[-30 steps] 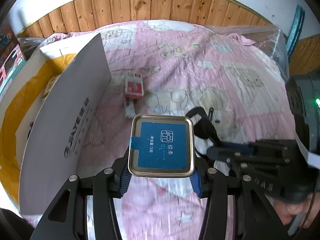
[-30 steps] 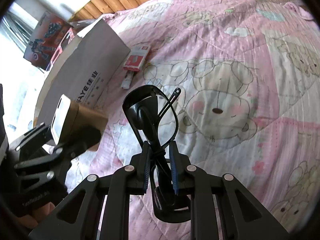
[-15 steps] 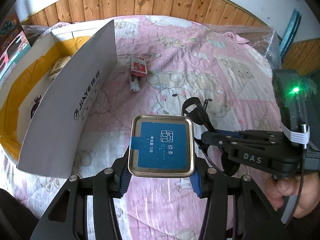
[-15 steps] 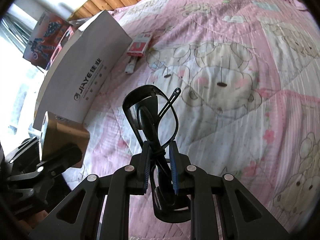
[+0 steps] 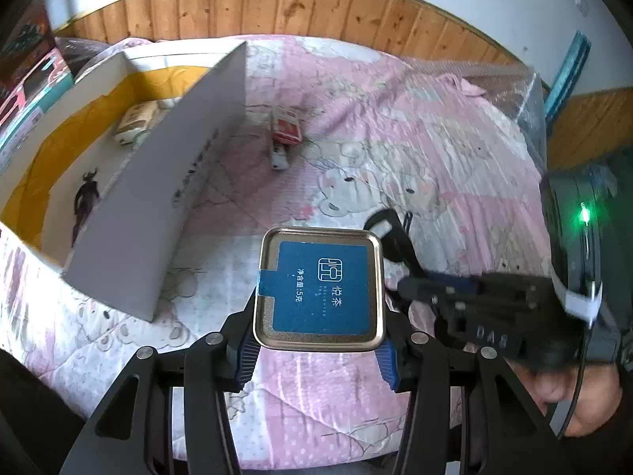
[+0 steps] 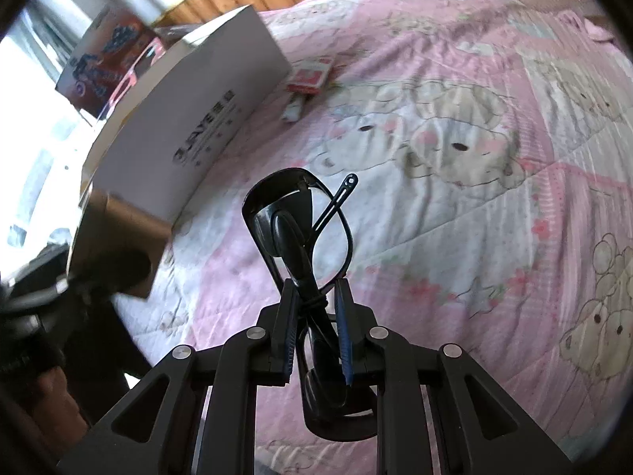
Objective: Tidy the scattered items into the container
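Now both tongs have moved back from the box [image 5: 130,213] at ten o'clock. The left tongs [image 5: 316,350] squeeze the tin [image 5: 320,289]; the right tongs [image 6: 316,316] pinch the glasses [image 6: 300,221]. Neither thing is inside yet.

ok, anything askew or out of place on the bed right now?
Nothing damaged or spilled. Still loose on the quilt: a red packet and a small white item beside the open box. The glasses sit folded, held edge-on in the right gripper; the tin is held in the left gripper.
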Tool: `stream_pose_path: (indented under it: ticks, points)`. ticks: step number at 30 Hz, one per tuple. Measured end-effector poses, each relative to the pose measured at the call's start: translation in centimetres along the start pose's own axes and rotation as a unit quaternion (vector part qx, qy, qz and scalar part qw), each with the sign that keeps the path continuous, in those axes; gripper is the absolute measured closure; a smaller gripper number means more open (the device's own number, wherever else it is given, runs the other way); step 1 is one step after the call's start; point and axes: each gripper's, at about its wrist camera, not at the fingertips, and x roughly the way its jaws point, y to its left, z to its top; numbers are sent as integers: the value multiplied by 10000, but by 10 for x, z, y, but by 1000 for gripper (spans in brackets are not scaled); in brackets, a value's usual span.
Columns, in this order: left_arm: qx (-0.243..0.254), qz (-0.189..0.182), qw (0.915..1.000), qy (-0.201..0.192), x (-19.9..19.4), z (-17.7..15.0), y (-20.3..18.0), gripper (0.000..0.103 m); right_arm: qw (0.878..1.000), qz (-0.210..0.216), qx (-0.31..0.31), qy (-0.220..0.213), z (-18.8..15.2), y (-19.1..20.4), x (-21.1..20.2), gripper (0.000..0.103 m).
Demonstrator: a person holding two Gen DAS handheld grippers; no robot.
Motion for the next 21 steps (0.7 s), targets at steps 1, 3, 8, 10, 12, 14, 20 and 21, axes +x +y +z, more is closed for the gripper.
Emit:
stream_pose_path:
  ticks: [1,3,8,10,12,14,20,21]
  points:
    - [-30,-15,10000,-26,-3,0,2,53,10000,12,-43,-4,-2,4,0,84]
    - [-83,-20,9999,-93,-10,-1,8,53,9999,32,-164,-33,-5,17,-3,84]
    - [-216,-82,9994,-260,-27,-2,24,53,9988,86,-443,-172,-9,45,-10,84]
    - [-284,-93,9991,-300,-32,-2,31,53,9984,116,-513,-199,-9,56,-11,84]
    - [-385,-94,9986,-341,-36,0,39,53,9981,162,-564,-209,-10,65,-11,84]
    - [-471,-89,9981,-377,-39,1,47,53,9980,199,-571,-206,-9,72,-11,84]
    - [-692,10,9965,-474,-51,9,70,53,9974,300,-622,-204,1,88,-9,84]
    - [-718,53,9961,-502,-54,11,73,53,9972,300,-644,-214,4,91,-9,84]
